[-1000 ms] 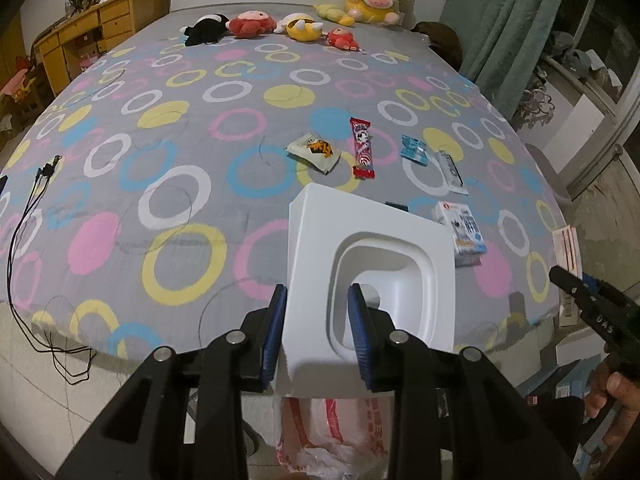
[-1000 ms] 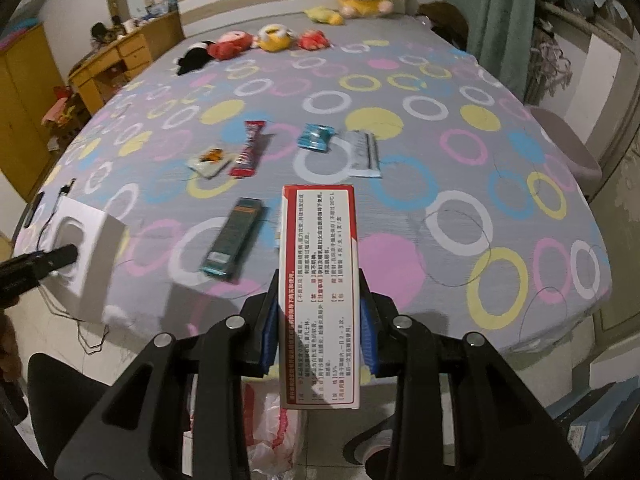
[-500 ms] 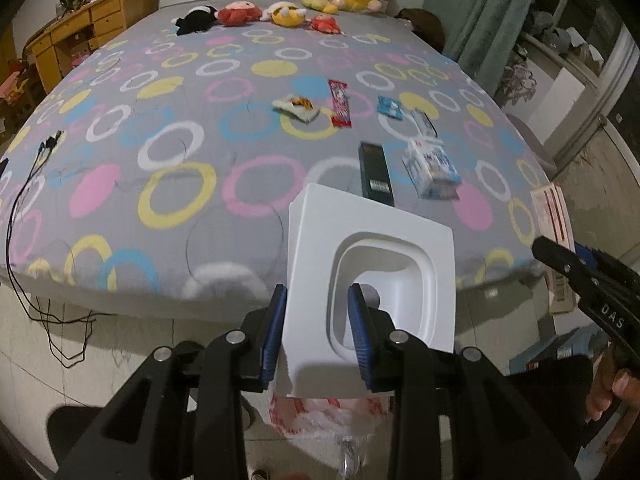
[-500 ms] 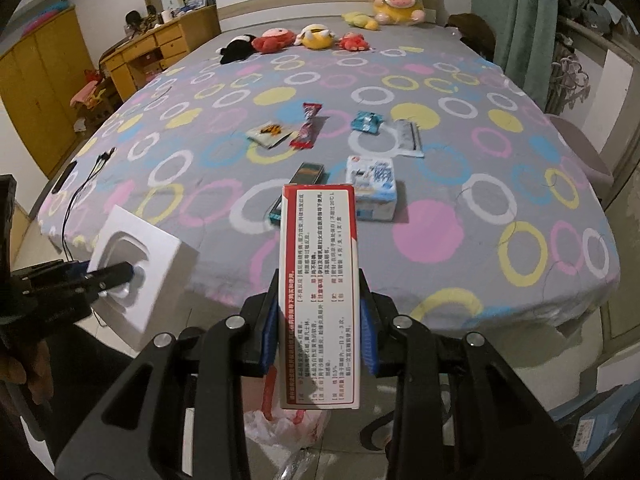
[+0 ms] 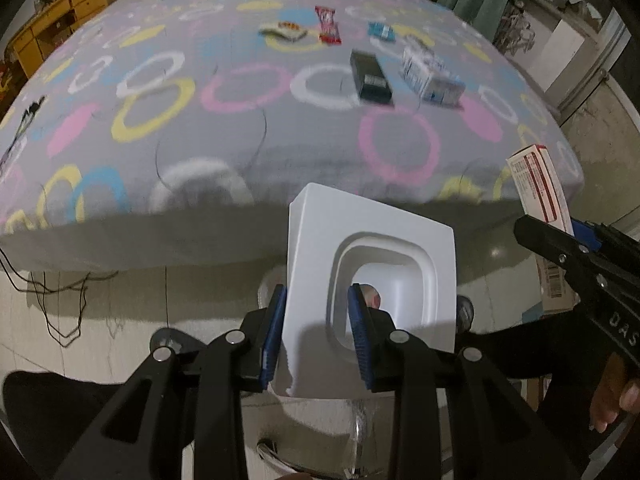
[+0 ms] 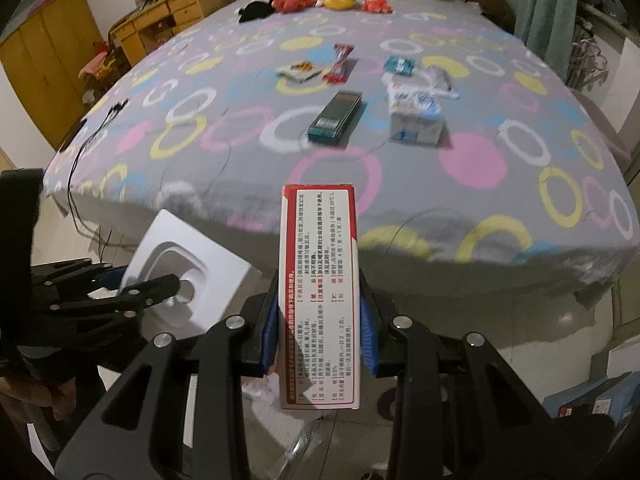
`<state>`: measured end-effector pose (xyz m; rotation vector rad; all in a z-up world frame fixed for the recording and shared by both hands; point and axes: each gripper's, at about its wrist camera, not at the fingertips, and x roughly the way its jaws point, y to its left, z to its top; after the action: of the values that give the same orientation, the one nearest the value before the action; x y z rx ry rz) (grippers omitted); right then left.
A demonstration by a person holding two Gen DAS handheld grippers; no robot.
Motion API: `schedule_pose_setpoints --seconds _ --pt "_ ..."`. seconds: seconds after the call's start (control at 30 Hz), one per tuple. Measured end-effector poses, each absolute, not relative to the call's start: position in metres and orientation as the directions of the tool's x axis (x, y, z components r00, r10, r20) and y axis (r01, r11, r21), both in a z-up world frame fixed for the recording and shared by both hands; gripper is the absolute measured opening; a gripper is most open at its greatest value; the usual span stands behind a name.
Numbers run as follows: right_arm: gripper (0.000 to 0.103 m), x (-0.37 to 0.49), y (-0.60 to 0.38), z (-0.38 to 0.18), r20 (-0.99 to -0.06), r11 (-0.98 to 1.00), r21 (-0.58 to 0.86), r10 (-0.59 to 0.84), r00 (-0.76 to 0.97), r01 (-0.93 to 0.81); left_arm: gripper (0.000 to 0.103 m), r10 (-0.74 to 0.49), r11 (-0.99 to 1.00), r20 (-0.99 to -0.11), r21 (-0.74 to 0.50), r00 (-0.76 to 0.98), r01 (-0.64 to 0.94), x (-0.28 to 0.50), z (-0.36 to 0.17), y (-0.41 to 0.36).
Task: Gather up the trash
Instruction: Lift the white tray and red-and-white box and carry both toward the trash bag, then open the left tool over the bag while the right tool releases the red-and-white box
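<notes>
Two grippers were loaded: the left gripper was clamped on a white moulded tray, the right gripper on a red-and-white carton — both tilted down over a plastic bag on the floor, likely for dropping. Beyond, the bed carried wrappers and boxes. A second earlier both hung over the bedspread — they had since drawn back past its edge.

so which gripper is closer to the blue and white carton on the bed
Right, as far as the views show. The blue and white carton lies ahead of the right gripper, slightly to its right. The left gripper sits further left, with the carton off diagonally. Both hang past the bed's edge.
</notes>
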<state>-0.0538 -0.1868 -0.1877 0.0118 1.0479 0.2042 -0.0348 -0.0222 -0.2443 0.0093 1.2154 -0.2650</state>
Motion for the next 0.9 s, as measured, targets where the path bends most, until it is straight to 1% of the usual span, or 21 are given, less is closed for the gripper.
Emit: schedule_pose_setpoints --seconds 0.43,0.67,0.9 --pt "0.032 -0.058 -0.166 -0.263 -0.926 0.975 0.124 0.18 0.332 -0.183 0.032 -0.146 0.968 -0.976 -0.108 0.159 0.227 -0.044 -0.325 -0.029" --pt "0.032 -0.053 -0.16 -0.31 -0.957 0.977 0.115 0.157 0.244 -0.178 0.032 -0.139 0.971 -0.987 -0.119 0.082 0.209 -0.041 -0.364 -0.025" --pt "0.032 -0.046 -0.152 -0.35 -0.976 0.978 0.112 0.142 0.167 -0.178 0.033 -0.1 0.971 -0.995 -0.098 -0.004 0.216 -0.037 -0.405 -0.028"
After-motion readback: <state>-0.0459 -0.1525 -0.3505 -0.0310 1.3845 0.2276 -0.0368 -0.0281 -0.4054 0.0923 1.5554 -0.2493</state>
